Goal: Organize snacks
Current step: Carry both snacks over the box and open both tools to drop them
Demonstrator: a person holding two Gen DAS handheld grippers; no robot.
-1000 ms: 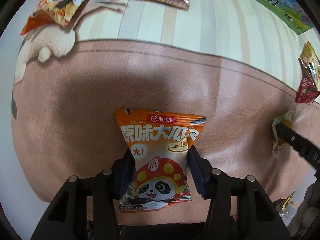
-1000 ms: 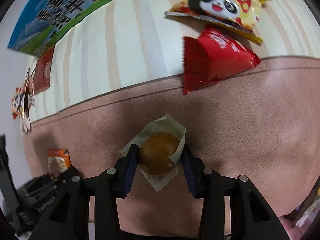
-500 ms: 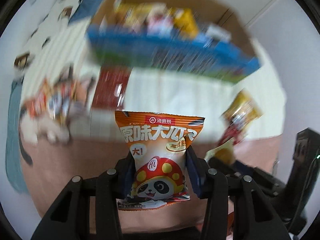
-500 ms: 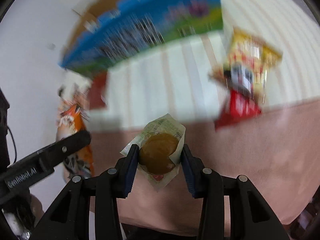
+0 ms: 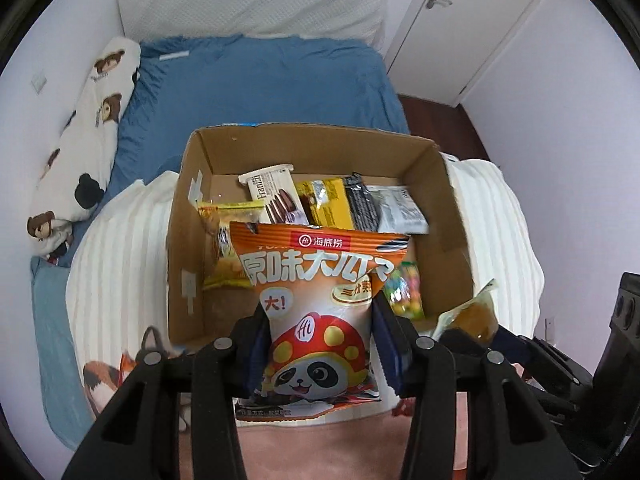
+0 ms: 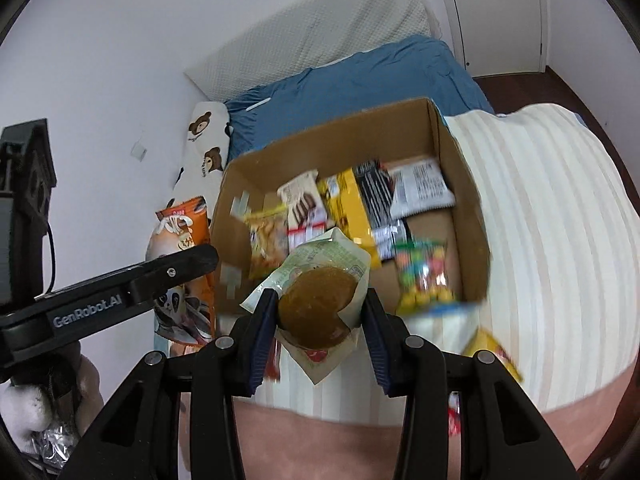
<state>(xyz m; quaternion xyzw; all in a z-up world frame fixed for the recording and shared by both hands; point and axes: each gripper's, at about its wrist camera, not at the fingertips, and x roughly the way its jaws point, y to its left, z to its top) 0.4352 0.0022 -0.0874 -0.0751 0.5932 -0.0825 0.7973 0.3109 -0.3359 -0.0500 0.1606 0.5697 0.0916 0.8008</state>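
My left gripper is shut on an orange panda snack bag and holds it up before the near wall of an open cardboard box. The box holds several snack packs. My right gripper is shut on a wrapped brown bun, held above the box's near edge. The bun also shows at the right of the left wrist view. The orange bag and left gripper show at the left of the right wrist view.
The box stands on a cream striped blanket over a pink blanket. A yellow packet lies on the blanket by the box. Behind are a blue bed, a bear-print pillow and a white door.
Both grippers have lifted their snacks off the pink blanket and tilted up toward the box, which now sits just ahead with its inside in view.
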